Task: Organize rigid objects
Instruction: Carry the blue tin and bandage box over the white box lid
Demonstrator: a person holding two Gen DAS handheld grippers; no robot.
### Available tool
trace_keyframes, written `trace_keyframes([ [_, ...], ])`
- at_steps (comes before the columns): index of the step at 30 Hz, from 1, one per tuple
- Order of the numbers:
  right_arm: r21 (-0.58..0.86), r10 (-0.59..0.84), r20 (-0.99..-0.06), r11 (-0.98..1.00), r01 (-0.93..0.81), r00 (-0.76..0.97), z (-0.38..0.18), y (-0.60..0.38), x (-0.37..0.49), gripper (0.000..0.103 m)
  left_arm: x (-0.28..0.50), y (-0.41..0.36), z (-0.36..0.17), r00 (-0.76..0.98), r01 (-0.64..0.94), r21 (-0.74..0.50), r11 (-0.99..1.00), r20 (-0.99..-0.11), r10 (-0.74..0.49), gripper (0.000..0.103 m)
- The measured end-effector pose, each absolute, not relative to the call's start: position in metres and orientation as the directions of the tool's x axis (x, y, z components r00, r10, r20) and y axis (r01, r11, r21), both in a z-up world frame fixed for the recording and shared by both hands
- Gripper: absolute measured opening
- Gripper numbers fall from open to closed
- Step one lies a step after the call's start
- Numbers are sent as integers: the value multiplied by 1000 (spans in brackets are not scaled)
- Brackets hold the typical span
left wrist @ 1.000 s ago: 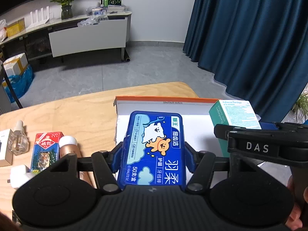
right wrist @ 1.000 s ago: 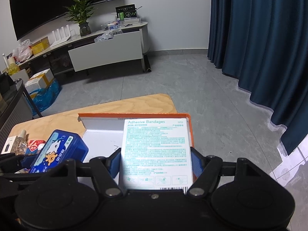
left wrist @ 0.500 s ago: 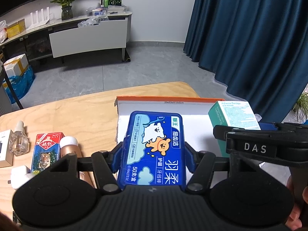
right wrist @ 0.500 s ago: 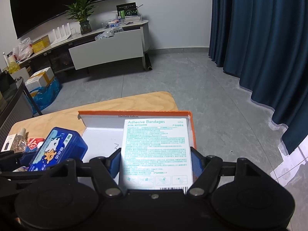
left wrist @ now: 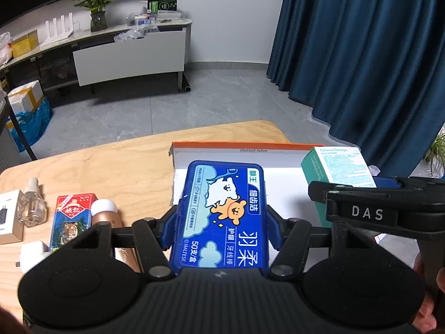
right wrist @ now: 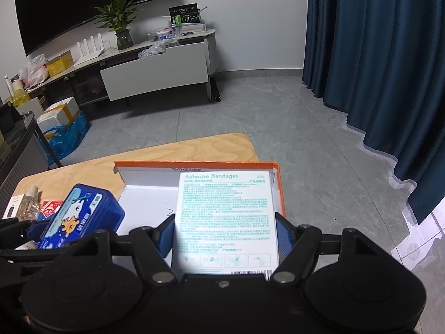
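Above the orange-rimmed white box [right wrist: 279, 192] on a wooden table [left wrist: 111, 164], the left gripper [left wrist: 221, 229] clamps a blue floss-pick case [left wrist: 224, 214] while the right gripper [right wrist: 225, 236] grips an adhesive bandages carton [right wrist: 226, 217].

Left tool [left wrist: 219, 222] and right tool [right wrist: 225, 233] both clamp loads, side by side.

Grippers: two, the left gripper [left wrist: 219, 222] and the right gripper [right wrist: 225, 233]
Blue floss-pick cases: one [left wrist: 222, 214]
Adhesive bandage boxes: one [right wrist: 226, 220]
Orange-rimmed cardboard boxes: one [right wrist: 279, 189]
Red tiger cartons: one [left wrist: 71, 222]
Clear glass bottles: one [left wrist: 30, 206]
White-capped gold bottles: one [left wrist: 107, 214]
White boxes at the left edge: one [left wrist: 8, 217]
White plug adapters: one [left wrist: 33, 254]
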State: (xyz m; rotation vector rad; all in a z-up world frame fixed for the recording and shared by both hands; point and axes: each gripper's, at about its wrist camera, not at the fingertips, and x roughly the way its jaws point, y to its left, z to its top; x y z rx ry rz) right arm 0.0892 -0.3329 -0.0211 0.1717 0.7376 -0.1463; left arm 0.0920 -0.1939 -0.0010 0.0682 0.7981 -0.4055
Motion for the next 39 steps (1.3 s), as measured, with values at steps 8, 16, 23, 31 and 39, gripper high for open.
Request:
trace_keyframes([
  [8,106,-72,-675,976,193,735,-17,-334,87,84,88,-194,5,639,370,-77,926,-702,-314,63],
  [16,107,-71,-664,976,188,745,-13,-333,81,84,84,-195,11,654,365,-56,929,-695,-299,63],
  [23,108,-67,-661,977,183,747,-9,-332,78,84,82,-195,15,655,358,-47,932,-699,-287,63],
  [31,112,-64,-662,977,183,747,-9,-332,79,84,83,-195,15,654,355,-42,934,-703,-280,63],
  [39,106,-66,-663,978,181,746,-9,-332,79,84,83,-195,14,650,357,-45,933,-705,-283,63],
])
